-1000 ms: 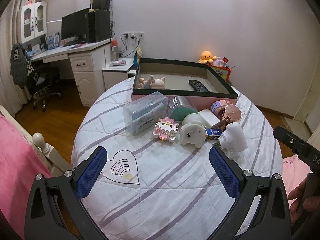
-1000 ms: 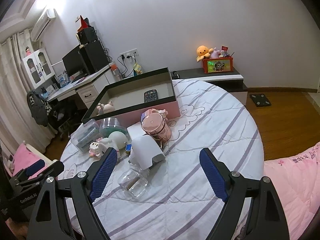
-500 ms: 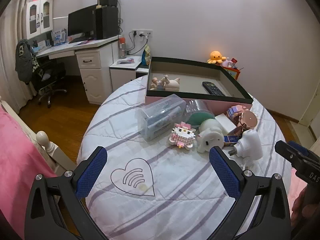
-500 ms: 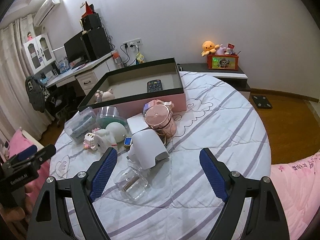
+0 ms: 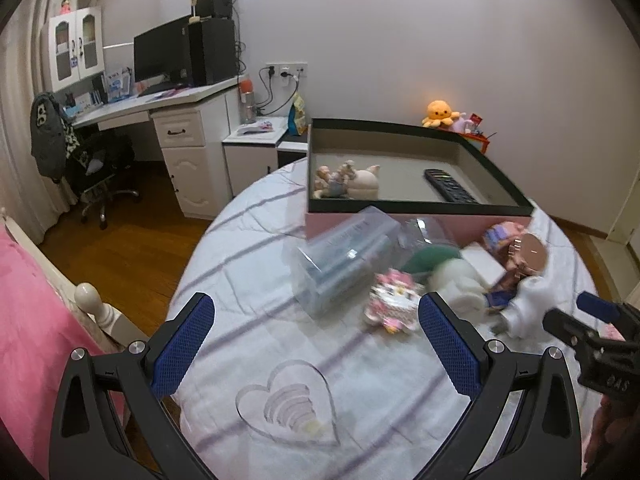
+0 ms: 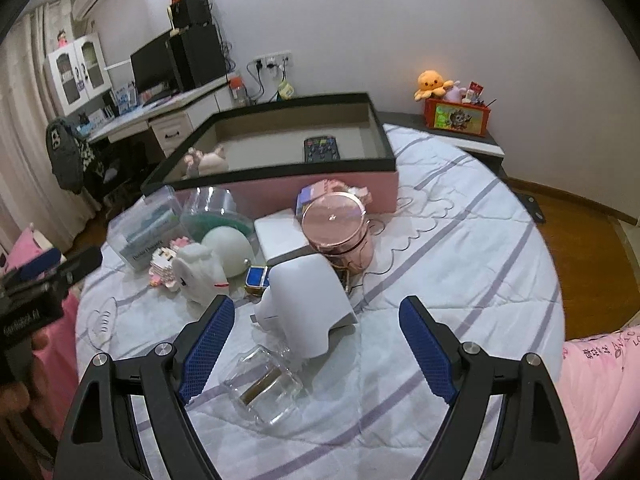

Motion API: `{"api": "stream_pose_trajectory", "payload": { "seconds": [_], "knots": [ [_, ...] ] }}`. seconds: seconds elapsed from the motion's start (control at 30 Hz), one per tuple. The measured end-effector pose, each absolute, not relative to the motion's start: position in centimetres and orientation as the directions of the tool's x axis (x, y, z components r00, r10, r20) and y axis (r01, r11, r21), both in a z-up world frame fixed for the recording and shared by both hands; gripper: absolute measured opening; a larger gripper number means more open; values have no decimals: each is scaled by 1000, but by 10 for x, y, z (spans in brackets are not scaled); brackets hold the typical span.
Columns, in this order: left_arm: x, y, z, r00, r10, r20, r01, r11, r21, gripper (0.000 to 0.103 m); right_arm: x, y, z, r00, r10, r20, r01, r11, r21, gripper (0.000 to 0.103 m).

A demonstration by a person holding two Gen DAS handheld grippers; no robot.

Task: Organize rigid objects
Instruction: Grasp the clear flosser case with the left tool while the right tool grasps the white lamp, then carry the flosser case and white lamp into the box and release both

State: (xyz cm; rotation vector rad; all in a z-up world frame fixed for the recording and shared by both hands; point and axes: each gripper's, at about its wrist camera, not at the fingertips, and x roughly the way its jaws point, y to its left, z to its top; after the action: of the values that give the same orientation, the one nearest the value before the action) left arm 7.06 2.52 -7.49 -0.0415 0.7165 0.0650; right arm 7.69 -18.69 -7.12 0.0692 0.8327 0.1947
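One pink storage box sits on the round bed, upper centre of the frame, holding one remote control and one pig figurine. Below it lie one pink jar, one white plug adapter, one clear floss case reading "Dental Flossers" and one clear glass container. Both the left gripper and the right gripper tilt downward, released and empty.

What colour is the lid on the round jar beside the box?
Shiny pink, rose-gold tone. The jar lid shows best in the right wrist view.
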Motion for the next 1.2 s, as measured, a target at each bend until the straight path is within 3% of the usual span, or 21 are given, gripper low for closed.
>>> {"api": "stream_pose_trajectory", "payload": {
  "seconds": [0.33,0.43,0.47,0.53,0.63,0.67,0.77,0.8,0.83,0.87,1.2],
  "knots": [
    [123,32,-105,711,35,-703,-28,999,22,103,102,-177,-97,592,212,-778,-166,976,140,86],
    [137,31,-115,696,24,-718,-13,1000,21,103,107,-175,-102,575,224,-787,-182,973,144,80],
    [141,31,-118,692,15,-721,-4,1000,16,102,108,-174,-103,570,226,-790,-188,972,142,72],
    [145,31,-121,686,-13,-727,17,1000,-2,100,109,-173,-104,566,224,-793,-194,971,136,70],
    [147,24,-121,677,-70,-733,75,997,-25,81,108,-175,-103,565,237,-790,-202,968,146,70],
    [147,21,-120,675,-93,-732,100,994,-33,66,107,-175,-103,565,239,-790,-205,968,147,70],
    [144,11,-118,677,-96,-730,121,993,-18,63,106,-176,-103,565,251,-786,-206,965,160,69],
    [145,12,-117,673,-108,-732,122,992,-34,57,105,-177,-102,565,256,-784,-207,964,166,69],
    [144,14,-116,667,-138,-732,129,989,-70,49,103,-179,-101,568,259,-781,-205,964,171,69],
    [142,14,-116,666,-141,-732,129,989,-73,32,102,-180,-100,571,260,-779,-203,964,173,69],
    [121,17,-104,692,-134,-709,118,990,-72,32,93,-188,-88,596,267,-757,-189,963,191,69]
  ]
}}
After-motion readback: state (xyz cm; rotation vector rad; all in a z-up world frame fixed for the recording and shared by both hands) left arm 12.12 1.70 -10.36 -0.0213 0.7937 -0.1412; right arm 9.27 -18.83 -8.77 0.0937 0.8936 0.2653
